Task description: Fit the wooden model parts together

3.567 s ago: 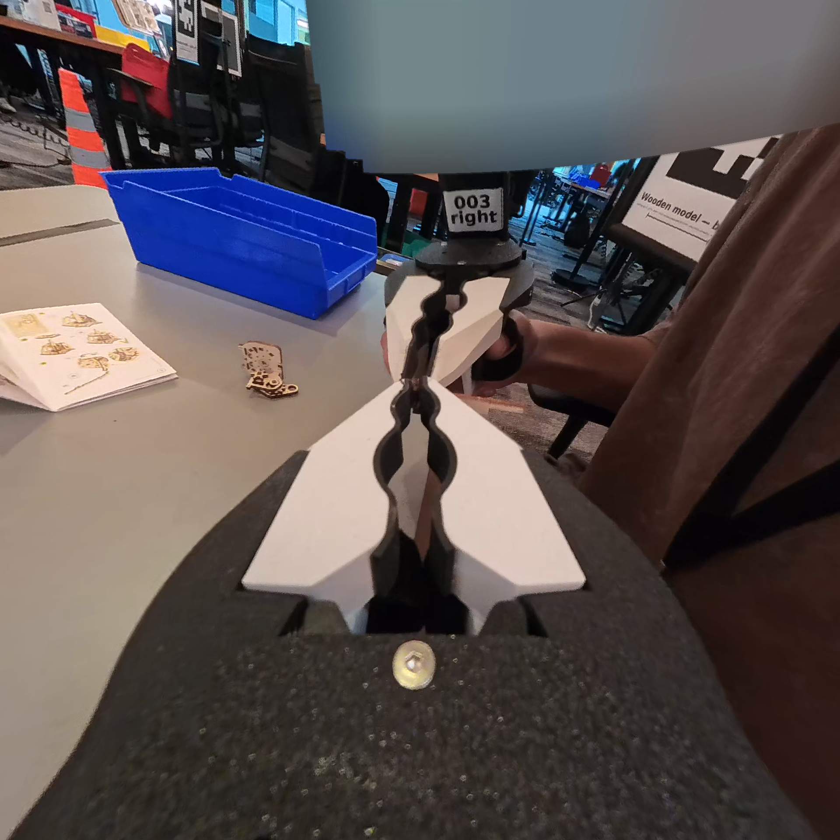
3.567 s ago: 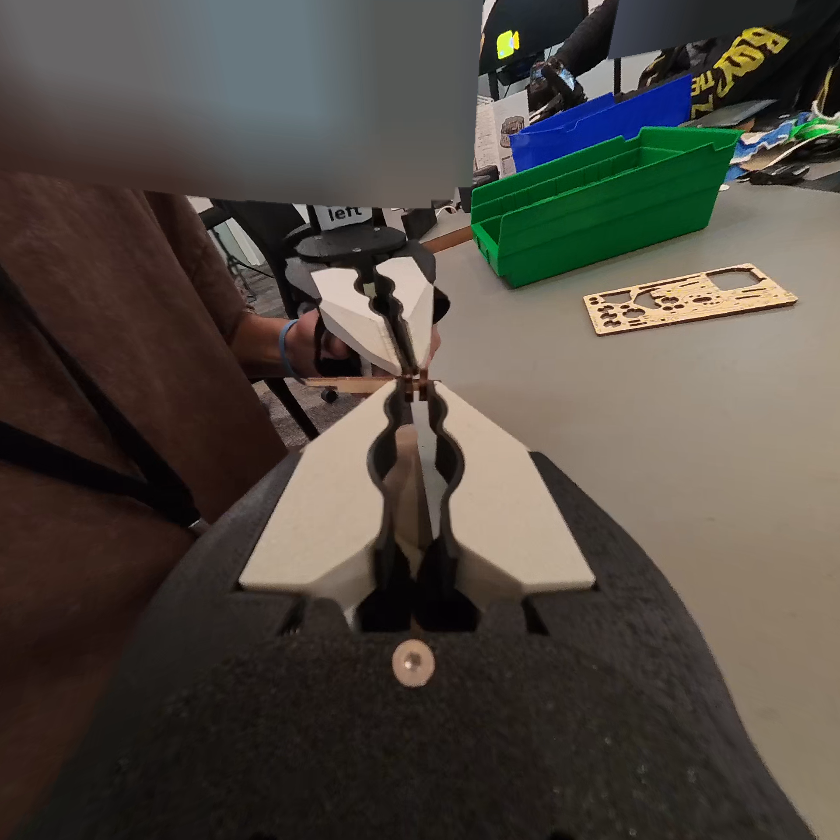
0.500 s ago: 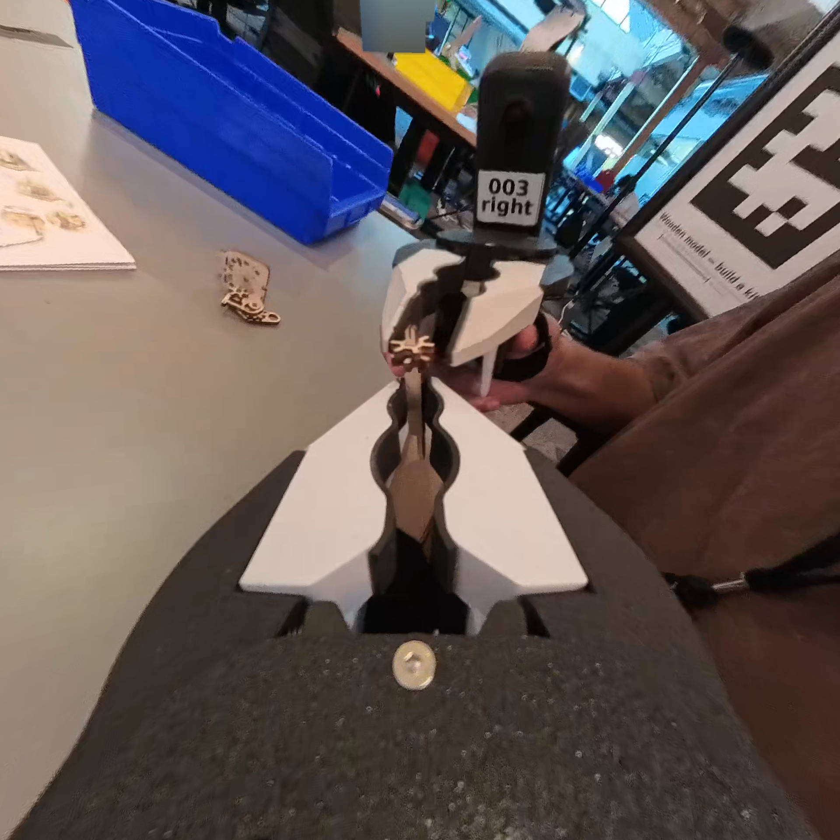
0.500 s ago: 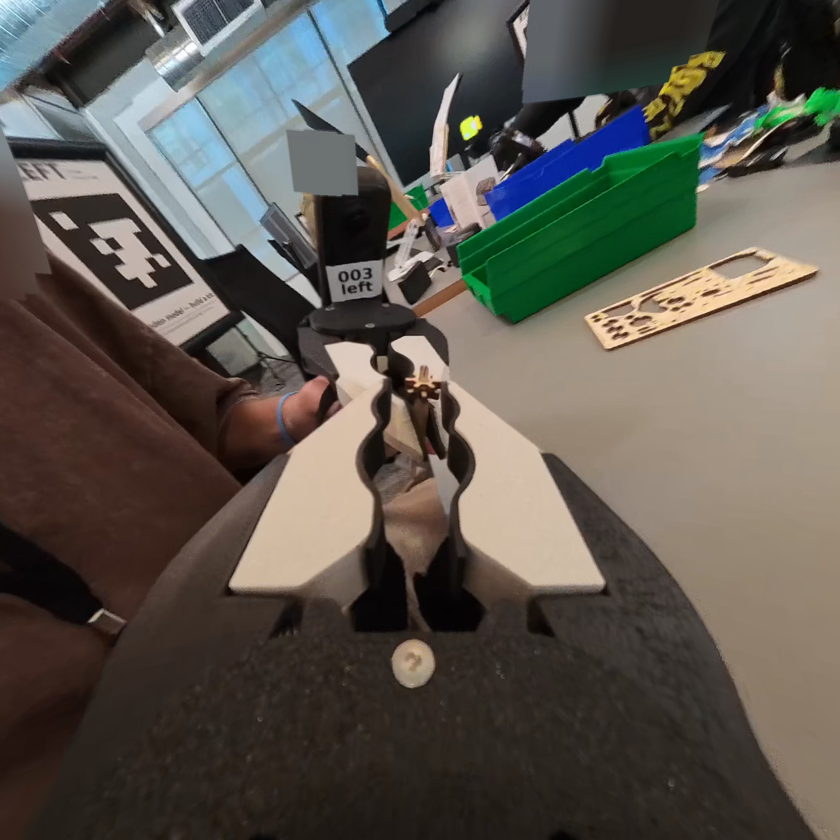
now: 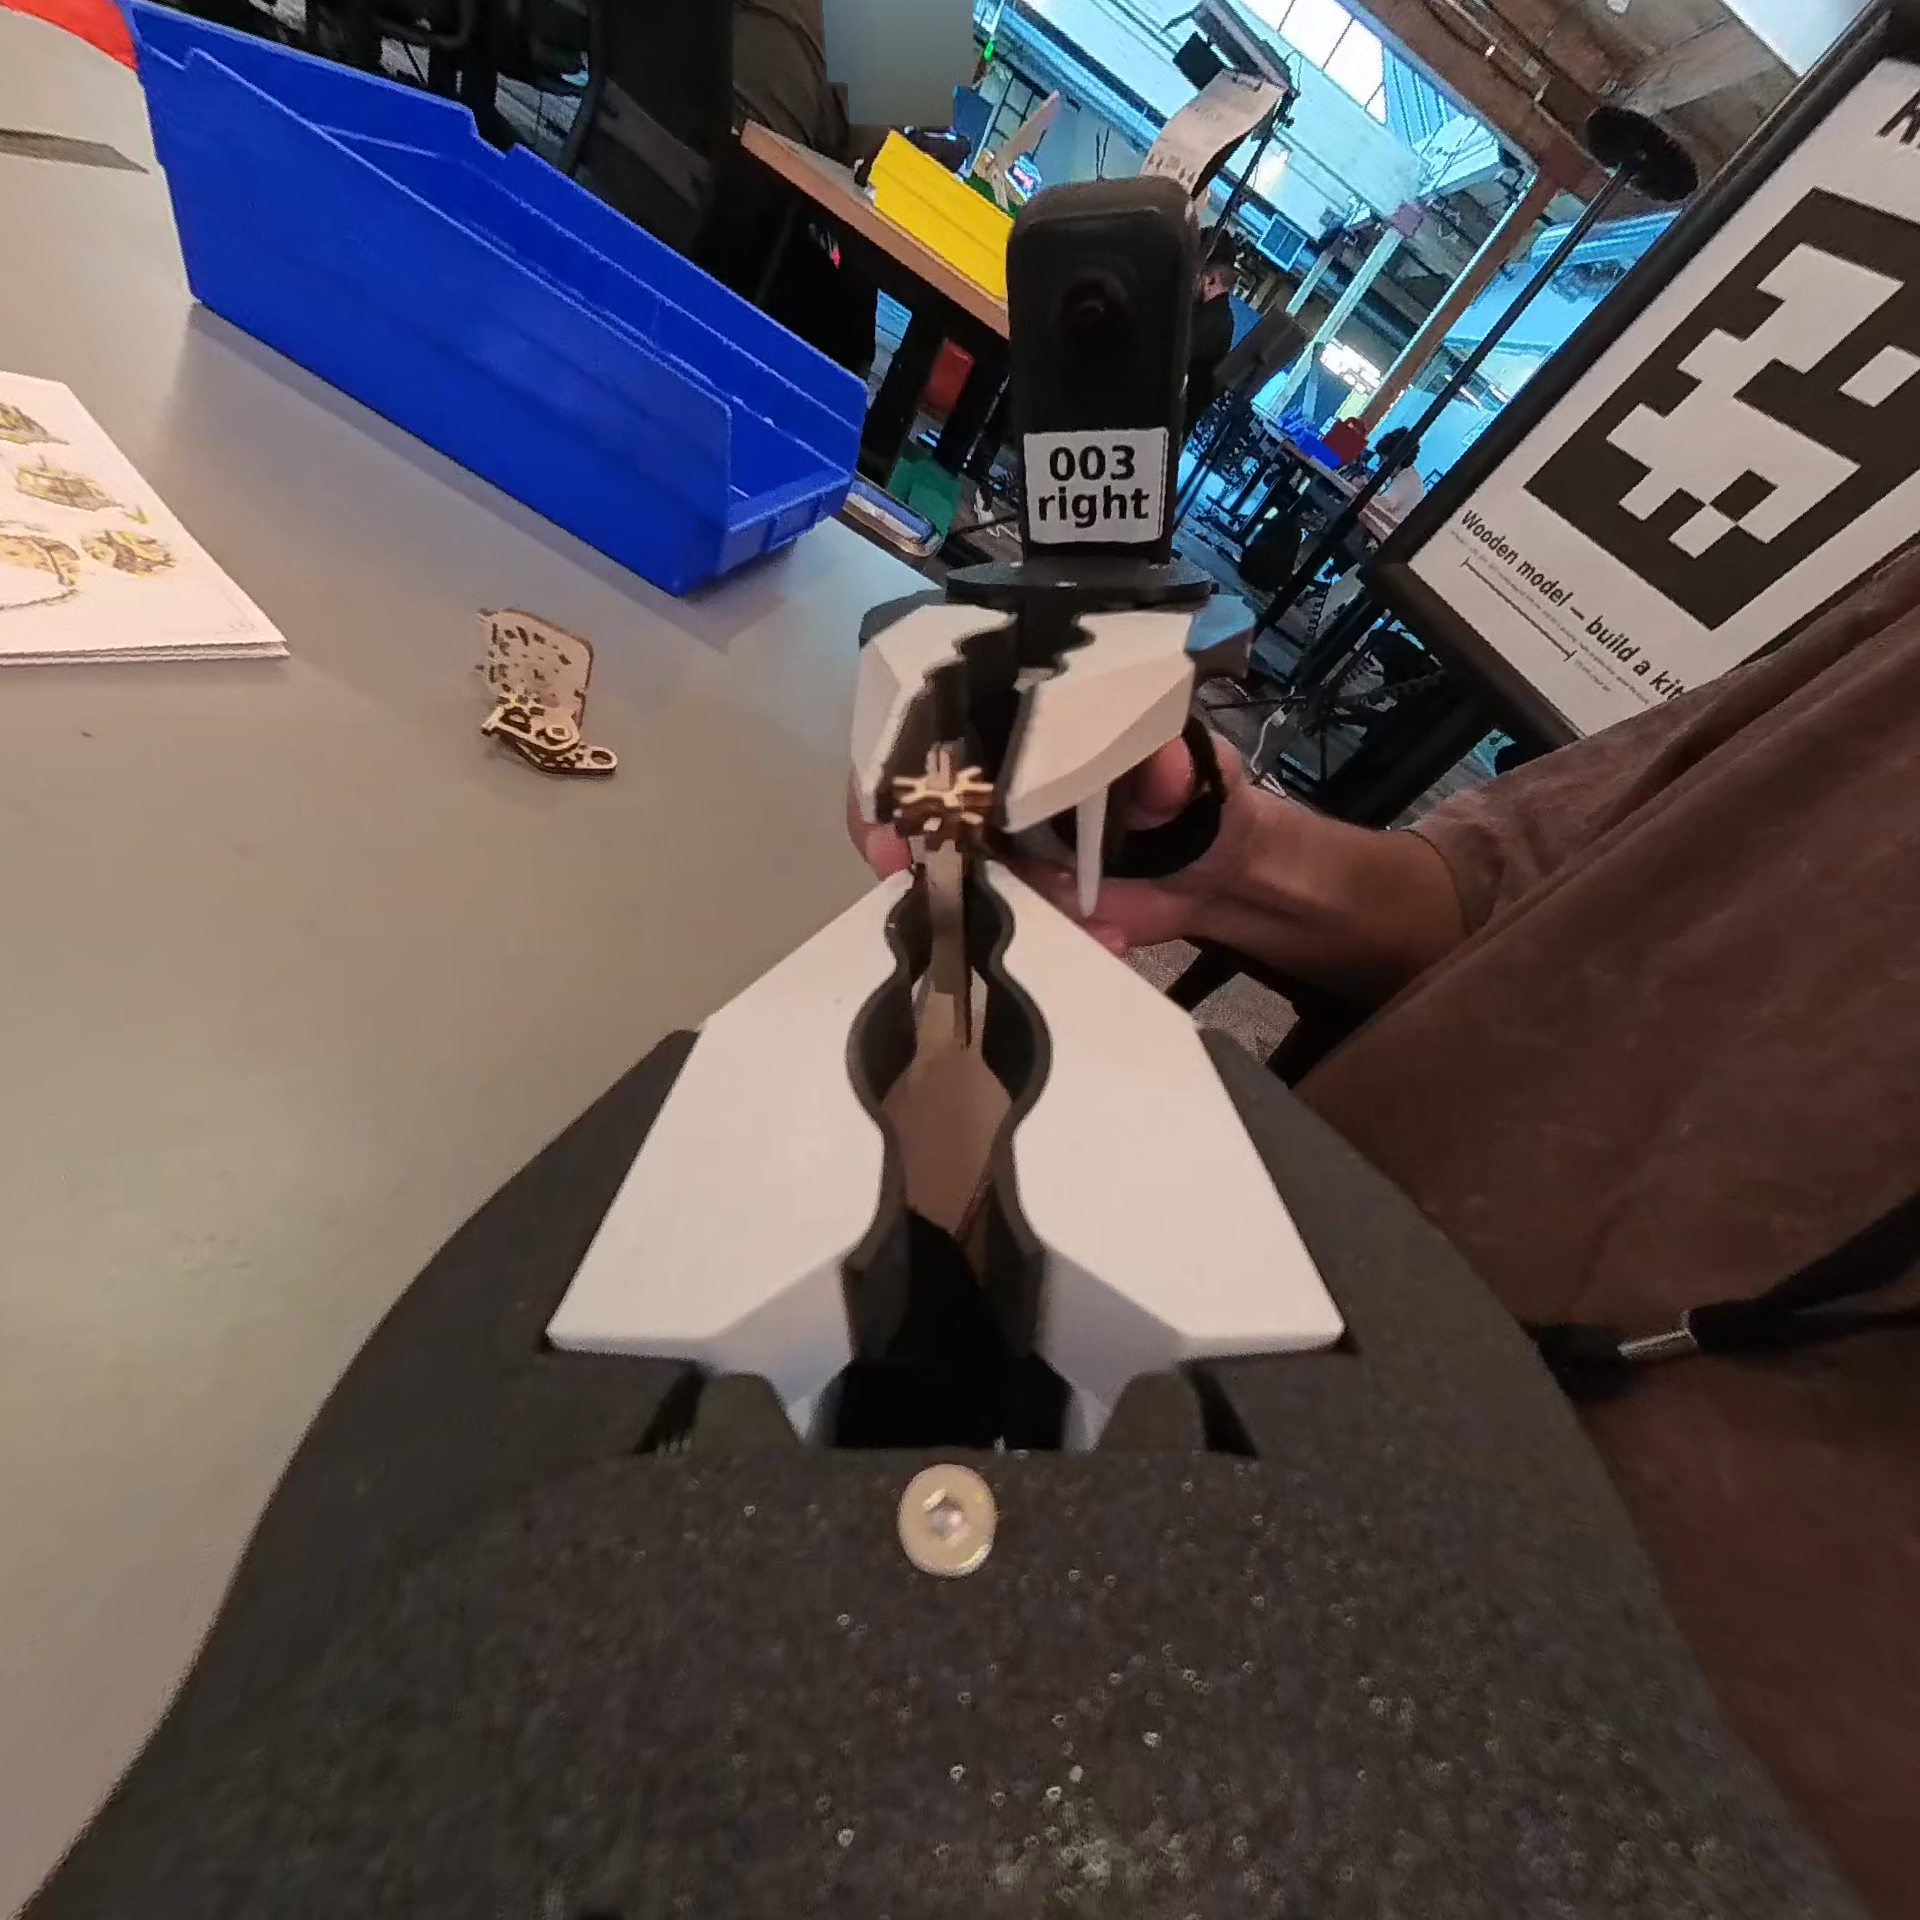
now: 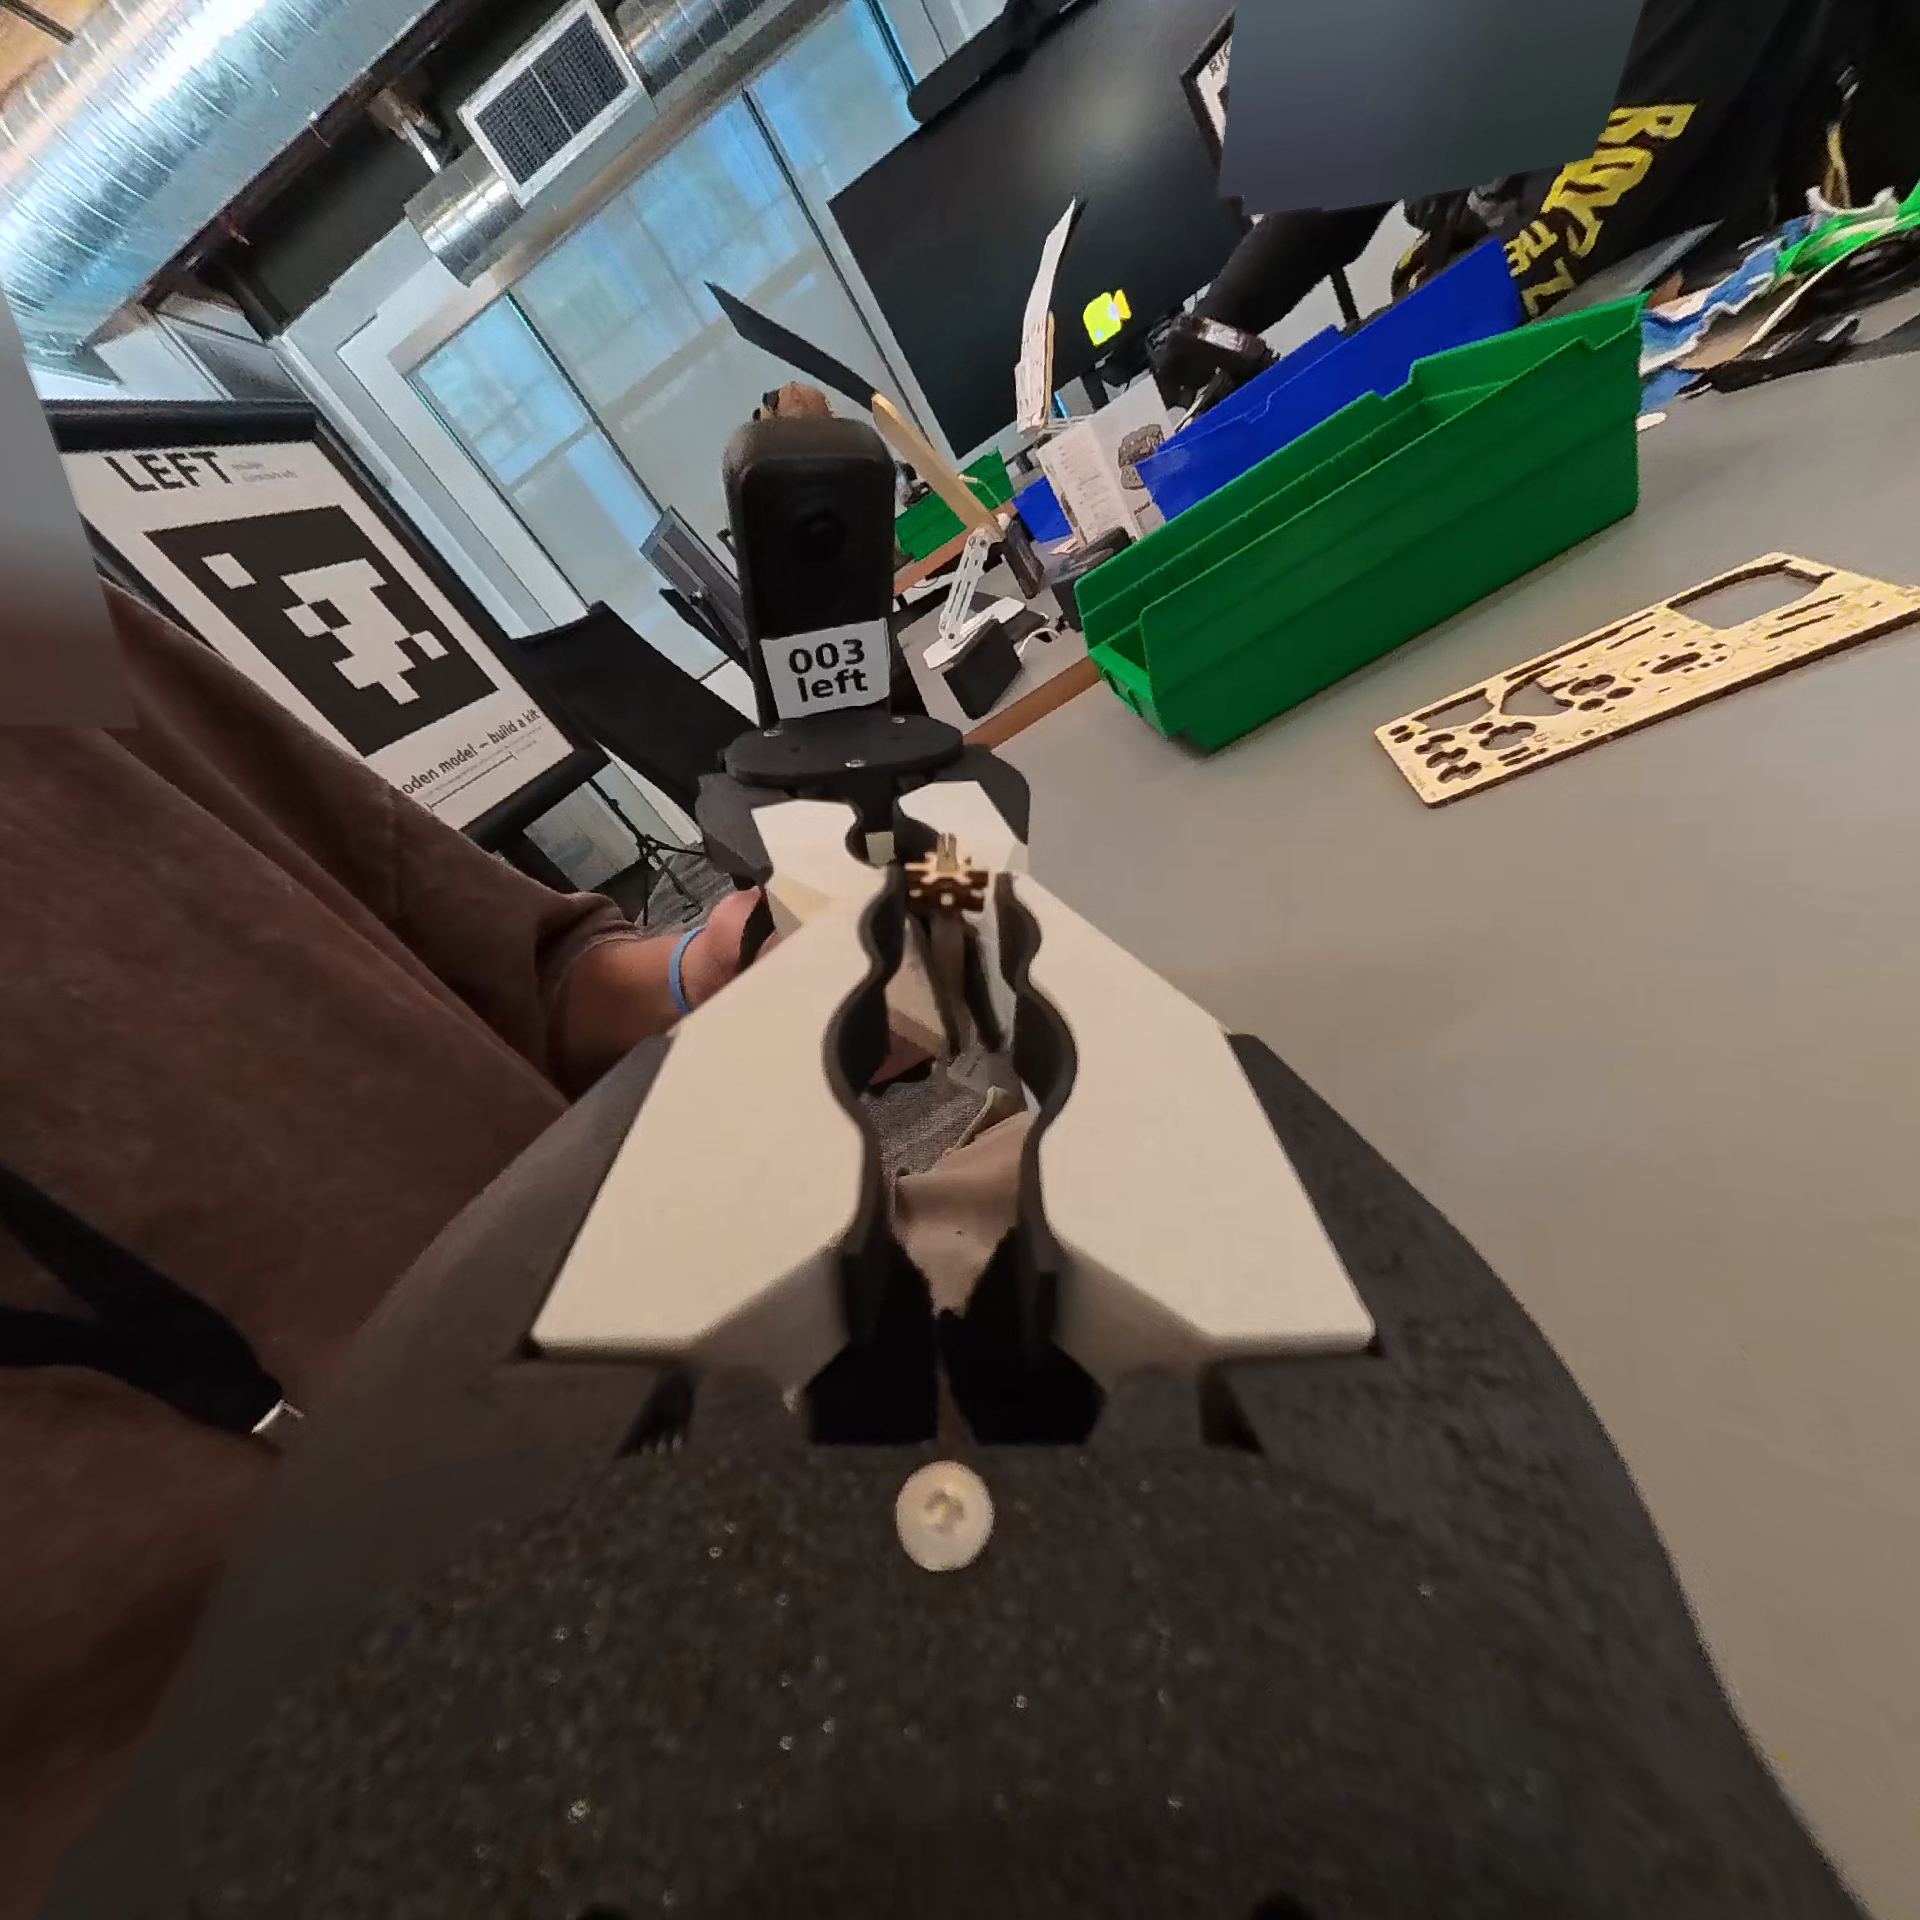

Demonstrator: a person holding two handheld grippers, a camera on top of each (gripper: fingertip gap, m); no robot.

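My left gripper (image 5: 945,896) is shut on a thin wooden strip (image 5: 943,1049) that points forward between its white fingers. A small star-shaped wooden gear (image 5: 940,805) sits on the strip's far end. My right gripper (image 6: 943,885) faces it tip to tip, with its jaws a little apart on either side of the gear (image 6: 945,883); I cannot tell whether they touch it. The right gripper also shows in the left wrist view (image 5: 966,790), held by a hand. The left gripper shows in the right wrist view (image 6: 883,831). Both are held in the air beside the grey table's edge.
On the grey table (image 5: 260,987) lie a partly built wooden piece (image 5: 540,696), a picture booklet (image 5: 94,540) and a blue bin (image 5: 499,343). The right wrist view shows a green bin (image 6: 1382,582) and a punched wooden sheet (image 6: 1652,675). A marker board (image 5: 1714,416) and a brown sleeve (image 5: 1610,987) are close by. The grippers are tip to tip, or close to it. The partly built wooden piece (image 5: 540,696) is about 25 cm from both grippers' fingertips.
3.6 s ago both grippers were shut tip to tip on the parts. Now the right jaws are apart and the gear sits on the strip held by the left. Little has moved in the last half second.
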